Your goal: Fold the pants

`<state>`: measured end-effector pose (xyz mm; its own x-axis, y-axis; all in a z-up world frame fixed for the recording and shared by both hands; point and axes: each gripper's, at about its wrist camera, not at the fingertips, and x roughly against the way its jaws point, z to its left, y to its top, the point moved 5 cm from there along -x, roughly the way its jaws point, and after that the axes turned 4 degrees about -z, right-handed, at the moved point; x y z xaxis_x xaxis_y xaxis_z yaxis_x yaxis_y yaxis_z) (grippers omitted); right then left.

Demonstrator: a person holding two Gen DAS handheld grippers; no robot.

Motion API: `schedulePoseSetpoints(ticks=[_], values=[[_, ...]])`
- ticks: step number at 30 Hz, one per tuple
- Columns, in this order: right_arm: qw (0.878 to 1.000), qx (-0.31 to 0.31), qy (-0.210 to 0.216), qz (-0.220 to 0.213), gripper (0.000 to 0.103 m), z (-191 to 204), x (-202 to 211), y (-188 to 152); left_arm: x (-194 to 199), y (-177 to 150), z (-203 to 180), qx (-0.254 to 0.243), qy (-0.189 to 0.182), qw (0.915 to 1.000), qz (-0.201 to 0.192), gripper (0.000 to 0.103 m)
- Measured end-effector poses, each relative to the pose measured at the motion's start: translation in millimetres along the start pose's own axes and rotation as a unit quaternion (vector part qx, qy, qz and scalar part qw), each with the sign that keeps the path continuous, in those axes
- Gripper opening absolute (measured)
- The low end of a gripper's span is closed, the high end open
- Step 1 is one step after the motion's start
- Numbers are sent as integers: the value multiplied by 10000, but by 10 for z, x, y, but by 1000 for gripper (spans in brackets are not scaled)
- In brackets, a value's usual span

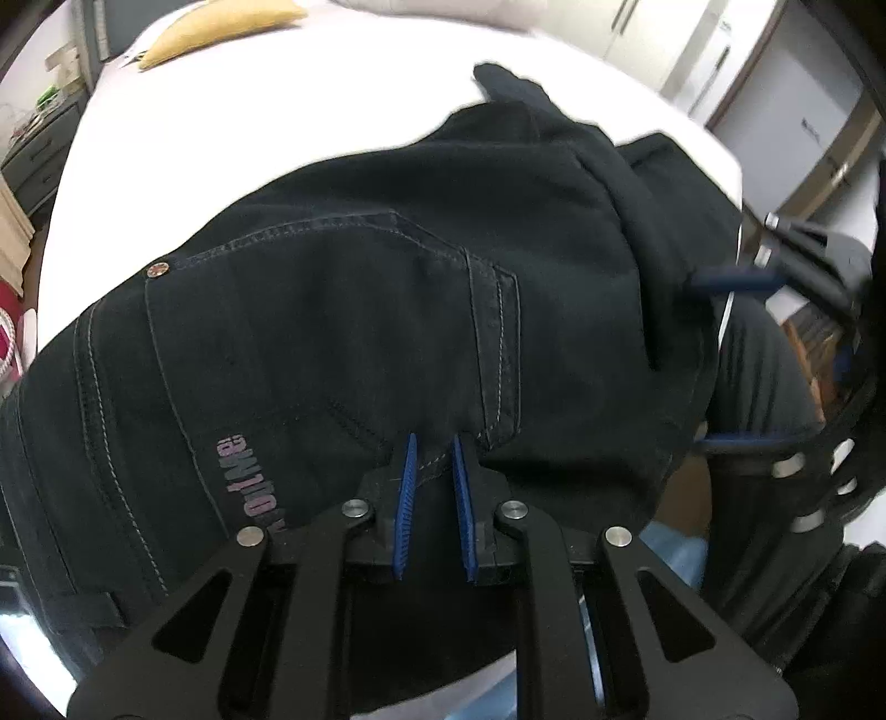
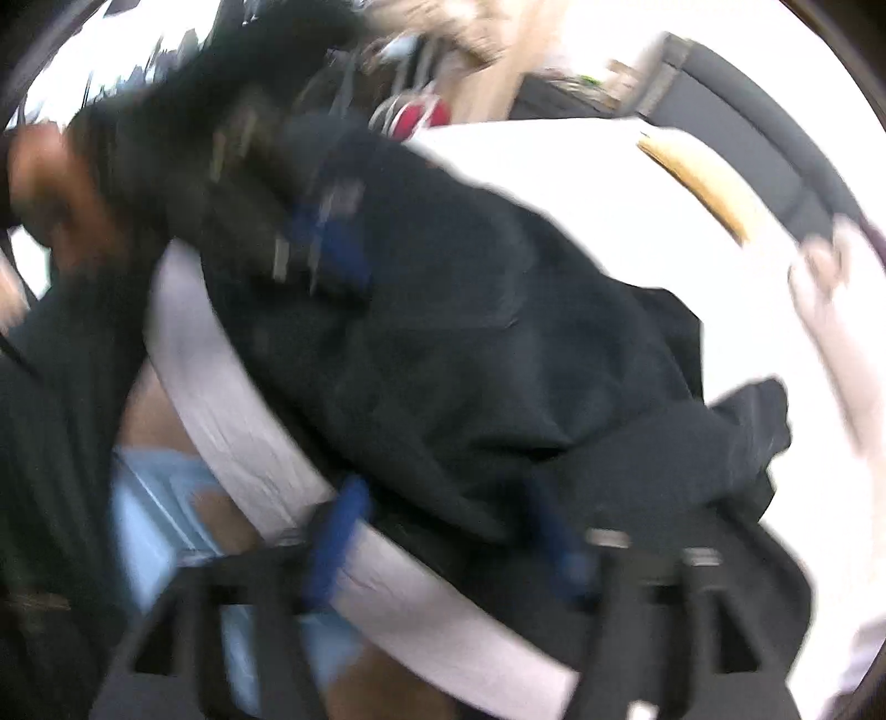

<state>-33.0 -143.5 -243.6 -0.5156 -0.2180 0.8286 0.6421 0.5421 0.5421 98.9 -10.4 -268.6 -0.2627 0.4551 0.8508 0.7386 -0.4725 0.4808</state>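
Lying across the near edge of a white bed (image 1: 166, 183), the black pants (image 1: 360, 310) are only partly folded, by my judgement. The seat faces up, with a back pocket (image 1: 343, 310), a copper rivet (image 1: 156, 270) and a purple printed logo (image 1: 243, 487) in plain sight. At the far end the leg fabric appears doubled back over itself in a loose heap rather than a flat layer. No squared, compact stack is present, so the final folds and smoothing seem outstanding.

The left gripper (image 1: 432, 487) has its blue fingers clenched on a ridge of denim near the pocket's lower seam, a small gap between them filled with cloth. The right gripper (image 2: 443, 531) has its fingers spread wide; one sits over the mattress edge and the other lies on the dark fabric, grasping nothing that I can confirm. The right wrist view is heavily blurred, which limits detail.

The fabric looks thick and stiff, with pale contrast stitching. A yellow pillow (image 1: 221, 27) rests at the far side of the bed, well apart from the garment
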Motion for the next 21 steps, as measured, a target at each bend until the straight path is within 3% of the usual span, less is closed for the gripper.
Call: schedulePoseSetpoints(ticks=[3, 5, 7, 8, 10, 12, 14, 17, 20, 21], values=[[9900, -1321, 222, -446, 81, -616, 264, 40, -6, 45, 107, 469, -292, 9985, 21, 13], [9698, -2318, 303, -695, 82, -1187, 352, 26, -31, 73, 156, 631, -400, 9972, 40, 13], [9347, -3423, 323, -903, 82, -1863, 351, -43, -55, 105, 178, 666, -423, 9969, 48, 13], [9143, -3905, 376, -1009, 82, -2152, 320, -98, -69, 128, 187, 690, -434, 9967, 39, 13], [8553, -5053, 316, -1105, 82, -2781, 168, -310, -107, 122, 225, 779, -476, 9958, 25, 13], [7870, -6045, 541, -1107, 81, -3287, -94, -569, -134, 143, 242, 861, -519, 9949, 30, 13], [7450, -6588, 446, -946, 77, -3635, -340, -765, -161, 121, 254, 876, -530, 9947, 34, 13], [7266, -6814, 244, -848, 77, -3908, -570, -884, -176, 110, 263, 907, -552, 9943, 43, 13], [6886, -7192, 259, -891, 77, -4088, -752, -1005, -179, 38, 287, 951, -577, 9938, 50, 13], [6858, -7212, 261, -941, 77, -4110, -768, -994, -157, 7, 310, 944, -578, 9938, 44, 13]])
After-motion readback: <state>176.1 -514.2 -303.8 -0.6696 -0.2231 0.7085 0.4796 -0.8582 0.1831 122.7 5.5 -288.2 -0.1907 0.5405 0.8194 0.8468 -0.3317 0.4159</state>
